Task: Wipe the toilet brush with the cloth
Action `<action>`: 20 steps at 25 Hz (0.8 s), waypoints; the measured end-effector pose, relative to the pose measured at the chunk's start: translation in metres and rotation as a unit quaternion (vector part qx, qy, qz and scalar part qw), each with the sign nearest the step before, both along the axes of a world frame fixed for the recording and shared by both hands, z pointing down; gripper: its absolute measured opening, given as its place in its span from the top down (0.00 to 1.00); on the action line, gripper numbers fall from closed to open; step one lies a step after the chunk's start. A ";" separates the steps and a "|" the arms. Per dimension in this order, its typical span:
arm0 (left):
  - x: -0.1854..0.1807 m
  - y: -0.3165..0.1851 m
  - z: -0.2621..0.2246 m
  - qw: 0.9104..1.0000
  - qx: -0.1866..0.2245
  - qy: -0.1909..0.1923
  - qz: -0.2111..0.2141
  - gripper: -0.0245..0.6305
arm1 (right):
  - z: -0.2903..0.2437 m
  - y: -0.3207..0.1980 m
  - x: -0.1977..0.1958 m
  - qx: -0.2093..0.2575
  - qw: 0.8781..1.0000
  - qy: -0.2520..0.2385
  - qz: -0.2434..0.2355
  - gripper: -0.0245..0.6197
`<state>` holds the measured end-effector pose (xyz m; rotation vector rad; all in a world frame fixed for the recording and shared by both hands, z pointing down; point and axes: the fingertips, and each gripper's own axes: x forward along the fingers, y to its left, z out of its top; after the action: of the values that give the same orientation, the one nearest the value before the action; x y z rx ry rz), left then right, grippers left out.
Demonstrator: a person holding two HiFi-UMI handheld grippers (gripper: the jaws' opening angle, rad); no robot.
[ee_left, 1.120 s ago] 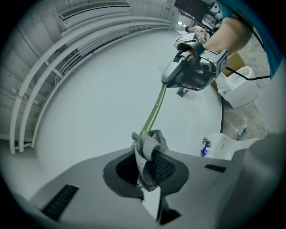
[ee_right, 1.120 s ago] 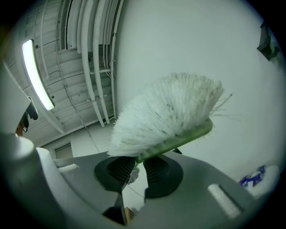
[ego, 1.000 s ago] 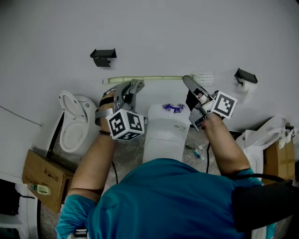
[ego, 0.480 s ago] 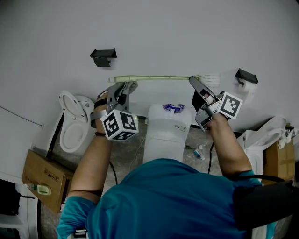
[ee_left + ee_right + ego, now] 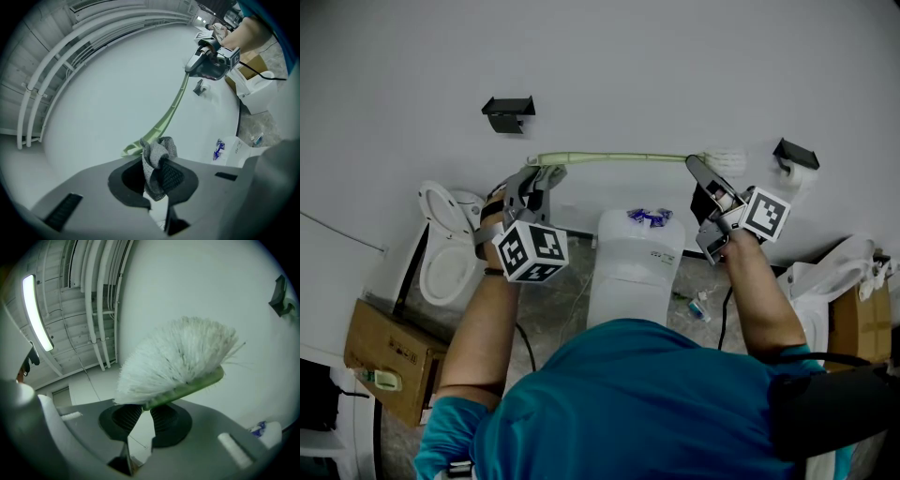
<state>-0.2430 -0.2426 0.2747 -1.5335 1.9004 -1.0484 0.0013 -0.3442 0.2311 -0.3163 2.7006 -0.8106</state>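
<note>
Brush: pale green long-handled plastic toilet brush point(image 5: 619, 157) with white bristles point(image 5: 180, 359), held level in the air before the grey wall, above the white toilet cistern point(image 5: 633, 258)
Right gripper point(image 5: 140, 414): clamped on the green spine under the bristles, steadying the brush for wiping
Cloth: bunched grey mesh cloth point(image 5: 157, 161), at the handle's free end, contact unclear
Left gripper point(image 5: 157, 180): pinching the cloth, aimed along the handle, likely for a lengthwise wipe
</note>
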 end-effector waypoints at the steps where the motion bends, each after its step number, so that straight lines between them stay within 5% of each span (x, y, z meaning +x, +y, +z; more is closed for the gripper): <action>1: -0.003 0.001 0.000 1.000 0.001 0.001 -0.003 0.90 | 0.000 -0.001 0.001 0.001 1.000 0.001 0.002 0.87; 16: -0.050 0.030 -0.031 0.997 0.045 0.036 -0.053 0.90 | 0.033 -0.027 0.013 -0.055 0.995 0.011 0.081 0.87; 20: 0.023 0.018 -0.063 0.998 0.053 0.018 0.040 0.90 | 0.050 -0.019 -0.004 -0.081 0.993 0.029 0.082 0.87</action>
<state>-0.2201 -0.2244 0.2116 -1.5650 1.8715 -0.8775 -0.0030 -0.3637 0.2815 -0.5996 2.6237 -0.9871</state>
